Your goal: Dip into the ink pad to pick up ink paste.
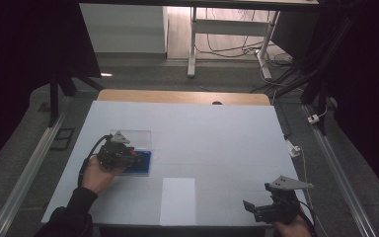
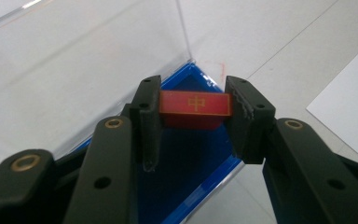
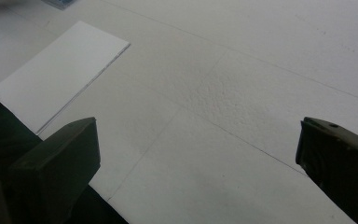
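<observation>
A red rectangular tile (image 2: 195,103) with a gold character on its face sits between the pads of my left gripper (image 2: 193,105), which is shut on it just above a blue-lined box (image 2: 186,158). That box has a clear lid (image 2: 84,65) standing open behind it. In the high view the left gripper (image 1: 135,157) hovers over the blue box (image 1: 143,165) at the table's left. My right gripper (image 1: 250,210) rests near the front right edge, jaws wide apart over bare table, with nothing between its fingertips (image 3: 60,158).
A white sheet of paper (image 1: 178,200) lies at the front middle of the white table (image 1: 202,133). The table's wooden far edge (image 1: 182,96) borders a floor with desk legs and cables. Metal rails run along both sides.
</observation>
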